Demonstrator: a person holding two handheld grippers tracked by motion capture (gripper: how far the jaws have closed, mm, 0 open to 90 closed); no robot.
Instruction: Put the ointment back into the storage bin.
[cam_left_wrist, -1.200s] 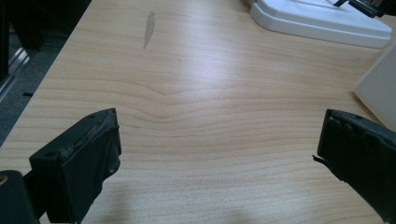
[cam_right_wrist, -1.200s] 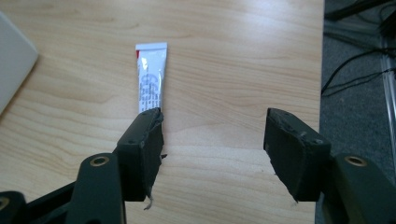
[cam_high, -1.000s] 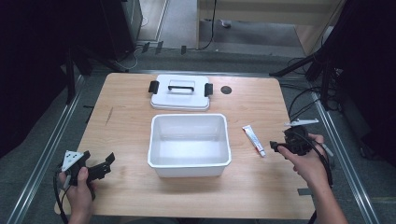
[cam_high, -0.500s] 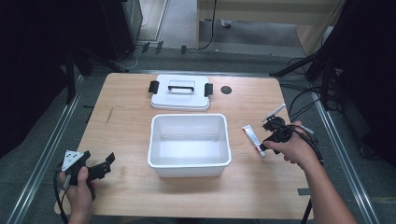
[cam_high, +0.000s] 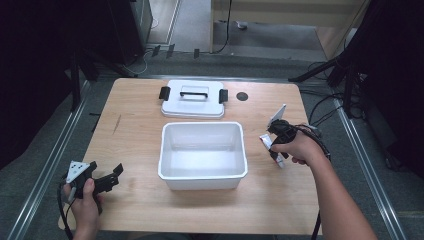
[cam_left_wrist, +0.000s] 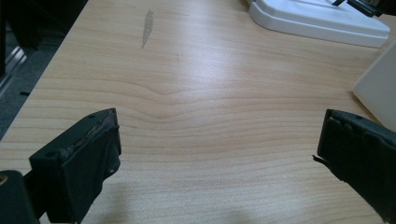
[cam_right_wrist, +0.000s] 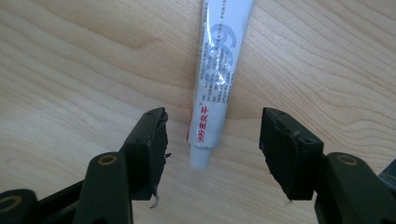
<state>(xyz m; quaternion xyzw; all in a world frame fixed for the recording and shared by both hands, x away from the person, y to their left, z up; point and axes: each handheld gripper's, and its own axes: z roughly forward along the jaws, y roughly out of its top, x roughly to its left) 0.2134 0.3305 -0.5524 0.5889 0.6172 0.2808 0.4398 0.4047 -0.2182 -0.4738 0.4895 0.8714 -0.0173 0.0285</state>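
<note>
Wood-grain tabletop (cam_high: 135, 145) is seen across the high view, with a white rectangular bin (cam_high: 203, 155) at frame centre, open and with nothing seen inside. A white lid (cam_high: 193, 99) with a dark handle and two black side clips is laid flat just above the bin, near the table's far edge. A small dark round spot (cam_high: 242, 96) is seen to the right of the lid.

The right gripper (cam_high: 276, 134) is held by the right hand (cam_high: 299, 149) at centre right of the high view, over a small white tube (cam_high: 272, 150) lying on the table right of the bin. In the right gripper view the jaws are spread apart, one on each side of the tube (cam_right_wrist: 217, 79); neither jaw is seen touching it. The tube's capped end is pointed toward the bottom of that frame, between the jaws, and red print is seen along its lower part. The tube is flat on the wood.

The left gripper (cam_high: 107, 181) is held by the left hand (cam_high: 84, 202) at lower left of the high view, near the table's front edge and well apart from the bin. In the left gripper view its jaws are wide apart with bare wood (cam_left_wrist: 196, 116) between them; the lid's edge (cam_left_wrist: 322, 21) is seen at upper right and a bin corner (cam_left_wrist: 379, 84) at the right edge.
</note>
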